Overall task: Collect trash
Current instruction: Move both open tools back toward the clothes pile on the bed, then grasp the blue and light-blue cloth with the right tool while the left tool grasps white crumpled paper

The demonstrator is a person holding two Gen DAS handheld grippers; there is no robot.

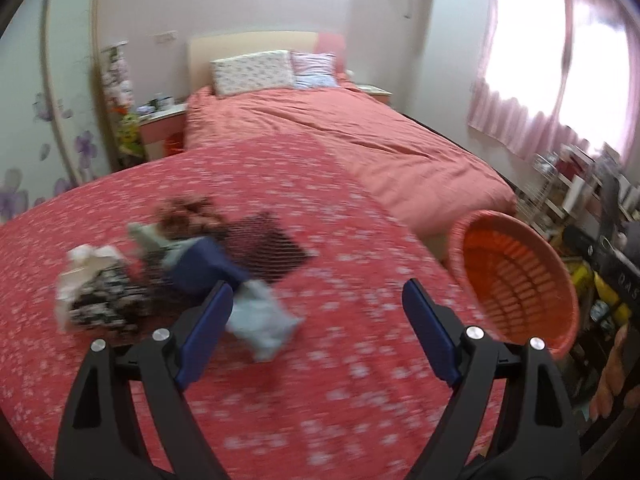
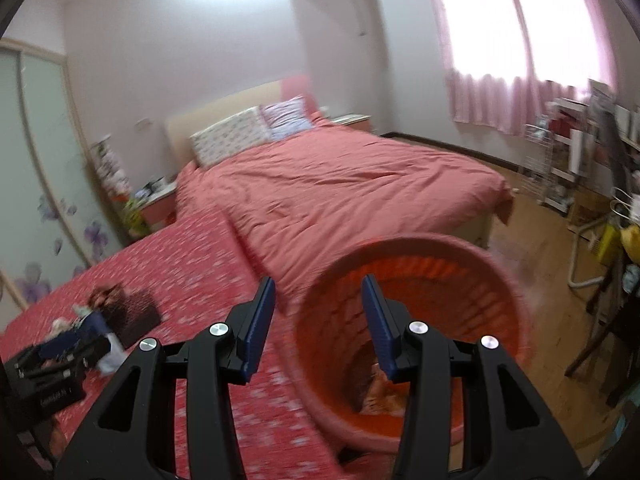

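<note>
A blurred heap of trash (image 1: 176, 264) lies on the red flowered cloth (image 1: 320, 380). It includes a light blue packet (image 1: 260, 320), a dark blue piece (image 1: 204, 264) and a black-and-white patterned packet (image 1: 104, 300). My left gripper (image 1: 318, 292) hangs wide open just right of the heap, with nothing between its fingers. An orange slatted basket (image 1: 516, 280) sits off the cloth's right edge. My right gripper (image 2: 318, 284) is open over the basket's near rim (image 2: 400, 246), its pads pressing on nothing. Crumpled brownish scraps (image 2: 380, 392) lie in the basket's bottom. The heap (image 2: 120, 312) also shows at far left.
A bed with a salmon duvet (image 1: 360, 128) and two pillows fills the back. A bedside table (image 1: 160, 120) stands to its left. Cluttered shelves (image 1: 580, 184) and a wooden floor (image 2: 540, 240) lie right of the basket. A person's hand (image 1: 616, 376) shows at the right edge.
</note>
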